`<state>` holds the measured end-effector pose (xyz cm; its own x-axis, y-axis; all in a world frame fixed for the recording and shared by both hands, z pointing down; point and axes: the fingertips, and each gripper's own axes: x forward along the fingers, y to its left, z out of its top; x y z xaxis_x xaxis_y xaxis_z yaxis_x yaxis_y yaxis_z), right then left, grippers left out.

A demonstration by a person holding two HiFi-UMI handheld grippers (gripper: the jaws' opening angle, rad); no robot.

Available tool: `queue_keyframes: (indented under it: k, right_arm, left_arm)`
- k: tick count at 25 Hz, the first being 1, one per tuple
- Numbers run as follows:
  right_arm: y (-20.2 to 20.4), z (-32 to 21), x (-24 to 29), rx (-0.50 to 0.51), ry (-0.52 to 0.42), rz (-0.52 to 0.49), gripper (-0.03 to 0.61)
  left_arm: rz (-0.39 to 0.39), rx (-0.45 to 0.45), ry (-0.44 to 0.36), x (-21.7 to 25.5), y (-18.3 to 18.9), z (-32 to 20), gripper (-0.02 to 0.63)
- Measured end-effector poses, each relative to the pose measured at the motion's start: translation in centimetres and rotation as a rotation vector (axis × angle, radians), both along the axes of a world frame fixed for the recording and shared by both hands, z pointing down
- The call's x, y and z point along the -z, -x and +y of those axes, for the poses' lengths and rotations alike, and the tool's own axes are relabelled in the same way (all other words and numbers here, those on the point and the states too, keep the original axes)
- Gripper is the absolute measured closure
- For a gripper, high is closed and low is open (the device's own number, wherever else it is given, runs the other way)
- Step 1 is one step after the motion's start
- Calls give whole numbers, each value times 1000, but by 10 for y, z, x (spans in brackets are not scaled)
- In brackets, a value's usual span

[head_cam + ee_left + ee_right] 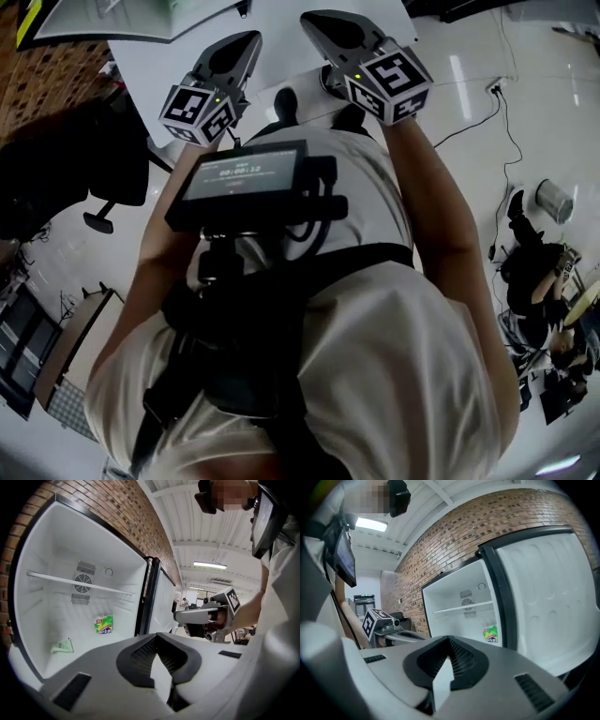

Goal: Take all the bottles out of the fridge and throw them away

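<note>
Bottles show nowhere: the open fridge (51, 545) holds only a paper slip (62, 646) and a green packet (104, 624). The left gripper (161, 667) and right gripper (443, 672) hover before it, fingers closed and empty, probably because nothing remains to grab. Only the gripper views see inside; the head view does not.

The open fridge (51, 545) offers wide entry; a shelf (79, 583) crosses its upper interior.
</note>
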<state>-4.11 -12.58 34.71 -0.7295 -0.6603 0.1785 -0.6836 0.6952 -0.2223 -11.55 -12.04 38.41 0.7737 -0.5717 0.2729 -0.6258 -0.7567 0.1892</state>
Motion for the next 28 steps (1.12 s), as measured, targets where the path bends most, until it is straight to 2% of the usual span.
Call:
queue_keyframes:
  k: [5,12,18,28]
  right_arm:
    - [50,6,9,95,-31,9,575]
    - [67,4,24,163,-61,-4,575]
    - [72,1,40,177,-97,-23,575]
    - [69,3,40,160,-99,-25,575]
  left_arm:
    - [20,78,-43,14,44,11,612]
    - [48,147,-83,36,60,8,612]
    - [71,161,-109,51,64,6,612]
    - [72,120,-118,54,58,9,612]
